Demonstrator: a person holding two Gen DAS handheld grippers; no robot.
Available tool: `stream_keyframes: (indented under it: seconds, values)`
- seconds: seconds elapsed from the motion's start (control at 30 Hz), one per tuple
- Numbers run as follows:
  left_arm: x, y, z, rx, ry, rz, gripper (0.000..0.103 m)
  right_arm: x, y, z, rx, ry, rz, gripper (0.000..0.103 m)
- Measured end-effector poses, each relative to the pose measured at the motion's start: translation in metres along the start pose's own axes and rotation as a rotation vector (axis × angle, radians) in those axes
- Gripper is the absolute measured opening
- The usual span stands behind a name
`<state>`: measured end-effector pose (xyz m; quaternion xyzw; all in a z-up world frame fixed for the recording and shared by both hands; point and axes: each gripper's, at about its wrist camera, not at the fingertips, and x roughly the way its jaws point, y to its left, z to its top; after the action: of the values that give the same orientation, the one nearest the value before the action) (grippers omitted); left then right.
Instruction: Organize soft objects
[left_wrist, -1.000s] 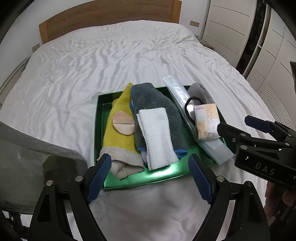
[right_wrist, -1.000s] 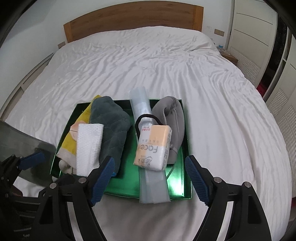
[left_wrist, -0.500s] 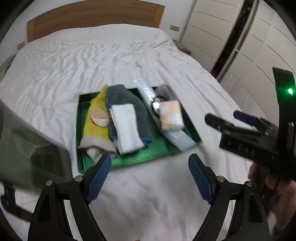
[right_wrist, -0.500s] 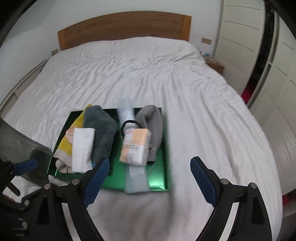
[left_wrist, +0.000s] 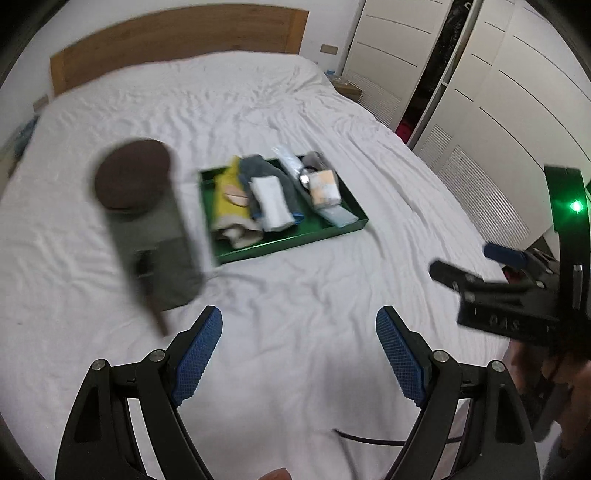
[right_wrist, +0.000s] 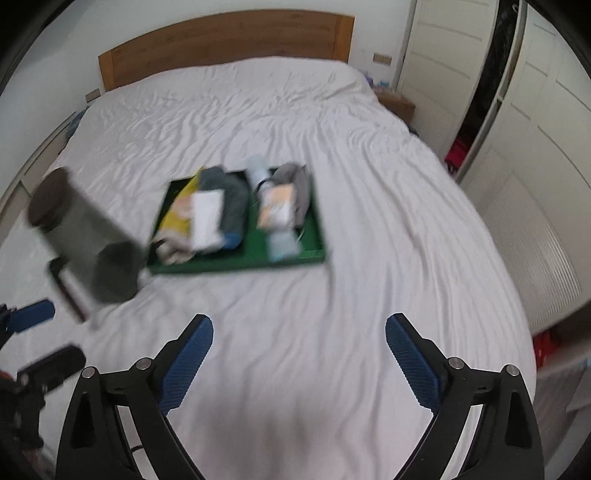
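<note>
resting near the middle of the white bed (left_wrist: 295, 295), a green tray (left_wrist: 351, 229) is filled with folded cloths (left_wrist: 269, 199). the left gripper (left_wrist: 299, 347) is held open and empty; the right gripper (right_wrist: 299, 354) is opening, empty. sorting looks finished; no further grasp seems required.
</note>
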<state>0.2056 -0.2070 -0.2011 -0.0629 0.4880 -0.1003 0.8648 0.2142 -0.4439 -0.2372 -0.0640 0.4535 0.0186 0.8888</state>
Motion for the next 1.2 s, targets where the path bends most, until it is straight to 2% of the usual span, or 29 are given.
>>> stream_keyframes:
  seconds: [0.07, 0.2, 0.27, 0.4, 0.53, 0.77, 0.83, 0.93, 1.13, 1.2]
  values:
    - [-0.033, 0.009, -0.007, 0.028, -0.005, 0.0, 0.081, -0.039, 0.027, -0.012, -0.009, 0.032, -0.028, 0.098]
    - [-0.098, 0.022, -0.023, 0.086, -0.026, -0.015, 0.081, -0.12, 0.068, -0.024, 0.002, 0.035, -0.053, 0.098]
    - [-0.128, 0.025, -0.03, 0.126, -0.018, -0.015, 0.081, -0.161, 0.091, -0.032, -0.005, 0.03, -0.088, 0.102]
    - [-0.166, 0.03, -0.035, 0.157, -0.032, -0.002, 0.081, -0.216, 0.12, -0.036, -0.01, 0.009, -0.07, 0.102]
    - [-0.195, 0.032, -0.035, 0.132, -0.073, 0.049, 0.081, -0.255, 0.138, -0.036, -0.061, -0.023, -0.041, 0.102]
    - [-0.221, 0.021, -0.04, 0.152, -0.125, 0.085, 0.081, -0.297, 0.144, -0.043, -0.138, -0.085, -0.008, 0.102]
    - [-0.225, 0.019, -0.042, 0.153, -0.134, 0.076, 0.081, -0.302, 0.14, -0.049, -0.145, -0.09, 0.012, 0.102]
    - [-0.231, 0.014, -0.045, 0.179, -0.156, 0.121, 0.081, -0.299, 0.135, -0.055, -0.156, -0.093, 0.03, 0.102]
    - [-0.229, 0.014, -0.051, 0.168, -0.117, 0.112, 0.081, -0.295, 0.136, -0.055, -0.18, -0.085, 0.057, 0.102]
    - [-0.229, 0.015, -0.053, 0.168, -0.116, 0.129, 0.081, -0.296, 0.137, -0.055, -0.191, -0.078, 0.065, 0.102]
